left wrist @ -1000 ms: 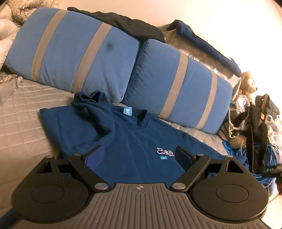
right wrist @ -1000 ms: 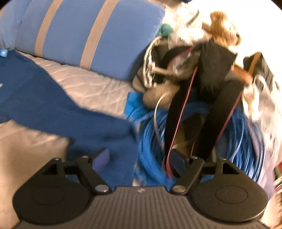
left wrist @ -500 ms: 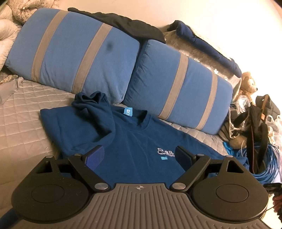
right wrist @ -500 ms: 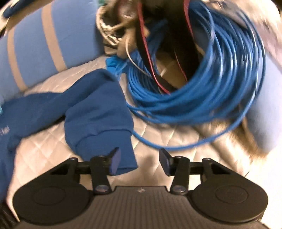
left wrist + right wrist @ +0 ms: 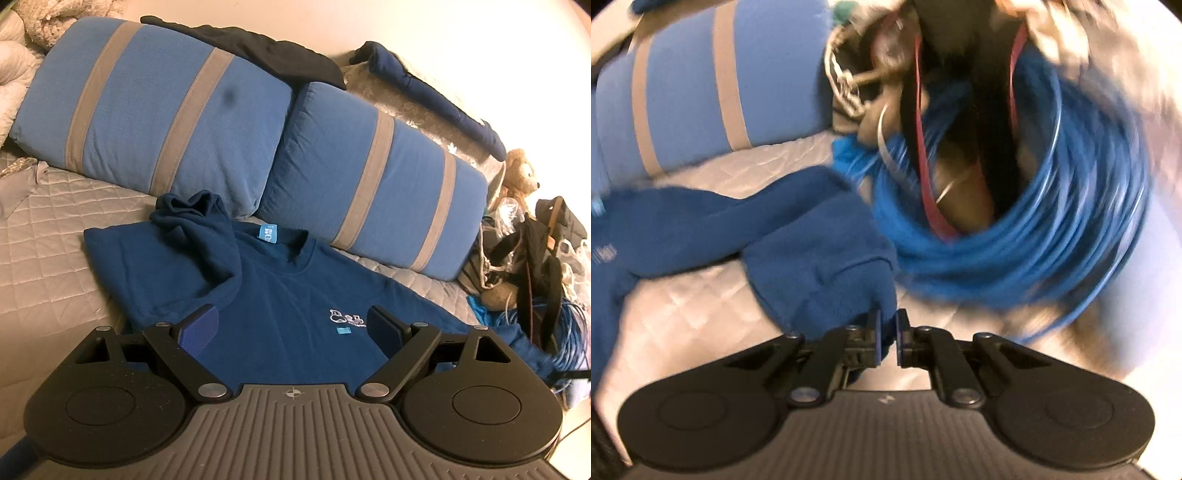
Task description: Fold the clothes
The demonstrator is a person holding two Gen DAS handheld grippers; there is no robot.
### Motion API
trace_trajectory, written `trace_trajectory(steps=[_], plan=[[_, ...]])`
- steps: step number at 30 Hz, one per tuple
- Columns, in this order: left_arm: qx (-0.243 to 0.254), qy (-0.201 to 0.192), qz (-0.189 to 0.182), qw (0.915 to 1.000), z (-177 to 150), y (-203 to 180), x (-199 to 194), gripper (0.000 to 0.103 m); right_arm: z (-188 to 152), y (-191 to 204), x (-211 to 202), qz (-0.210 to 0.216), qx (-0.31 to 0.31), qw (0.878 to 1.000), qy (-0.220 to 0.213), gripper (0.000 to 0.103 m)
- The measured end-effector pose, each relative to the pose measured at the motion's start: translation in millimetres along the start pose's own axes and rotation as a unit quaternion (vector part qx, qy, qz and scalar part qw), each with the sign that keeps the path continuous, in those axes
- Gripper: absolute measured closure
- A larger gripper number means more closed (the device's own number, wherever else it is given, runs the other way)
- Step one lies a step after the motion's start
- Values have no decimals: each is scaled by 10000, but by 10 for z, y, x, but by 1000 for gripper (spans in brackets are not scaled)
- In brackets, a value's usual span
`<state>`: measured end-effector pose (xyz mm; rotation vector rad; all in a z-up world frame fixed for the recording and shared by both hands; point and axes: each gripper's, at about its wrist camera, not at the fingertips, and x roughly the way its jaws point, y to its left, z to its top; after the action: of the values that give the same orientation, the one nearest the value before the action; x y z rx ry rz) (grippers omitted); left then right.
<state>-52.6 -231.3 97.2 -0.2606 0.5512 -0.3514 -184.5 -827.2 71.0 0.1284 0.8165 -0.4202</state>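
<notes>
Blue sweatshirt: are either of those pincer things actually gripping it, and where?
The right gripper is shut on the sweatshirt, pinching the cuff end of its sleeve. The left gripper is open above it, holding nothing.

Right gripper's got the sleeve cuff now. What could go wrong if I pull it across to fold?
1. The right gripper pinches only the cuff edge of the sleeve; the thin bite may slip during the pull.
2. The blue cable coil lies right beside the cuff; a loop could snag and drag along.
3. The left gripper is open above the sweatshirt, so the body isn't pinned and may shift.
</notes>
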Motion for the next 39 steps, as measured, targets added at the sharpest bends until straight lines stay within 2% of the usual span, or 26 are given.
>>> trace_trajectory(steps=[4, 7, 11, 18, 19, 21, 22, 23, 24, 25, 27, 30, 32, 37, 39], plan=[[-18, -12, -4, 10000, -3, 3, 3, 15, 288, -60, -157, -892, -1038, 9906, -42, 96], [-26, -22, -9, 10000, -6, 0, 4, 15, 457, -154, -186, -1361, -1471, 9797, 102, 96], [-53, -28, -26, 10000, -1, 7, 7, 15, 608, -323, -153, -1837, -1636, 9688, 293, 97], [-82, -141, -74, 9998, 10, 11, -36, 15, 648, -309, 117, -2219, -1778, 9578, 430, 96], [-59, -179, -87, 9998, 22, 5, -66, 15, 644, -293, 182, -2307, -1769, 9556, 478, 72], [163, -294, 20, 9994, 58, -41, -167, 15, 647, -250, 274, -2537, -1722, 9506, 480, 62], [326, -365, 124, 9987, 82, -67, -224, 15, 665, -207, 252, -2624, -1670, 9497, 358, 47], [497, -414, 232, 9976, 109, -84, -275, 15, 684, -161, 224, -2705, -1615, 9488, 228, 36], [675, -422, 348, 9962, 142, -87, -315, 15, 703, -116, 196, -2785, -1561, 9476, 98, 17], [853, -430, 464, 9943, 175, -90, -356, 15, 717, -28, 129, -2764, -1575, 9480, -103, 12], [1174, -411, 733, 9895, 238, -76, -418, 15, 748, 180, -11, -2609, -1621, 9505, -478, 11], [1477, -384, 1124, 9819, 318, -10, -479, 15, 792, 556, -257, -2015, -1598, 9608, -1038, 2], [1572, -331, 1390, 9772, 366, 48, -505, 15, 828, 833, -414, -1579, -1615, 9640, -1403, 2], [1685, -259, 1973, 9654, 475, 157, -565, 15, 963, 1569, -754, -517, -1763, 9597, -2129, 0], [1721, -264, 2109, 9619, 505, 176, -605, 15, 1032, 1847, -884, -46, -1597, 9636, -2143, 0]])
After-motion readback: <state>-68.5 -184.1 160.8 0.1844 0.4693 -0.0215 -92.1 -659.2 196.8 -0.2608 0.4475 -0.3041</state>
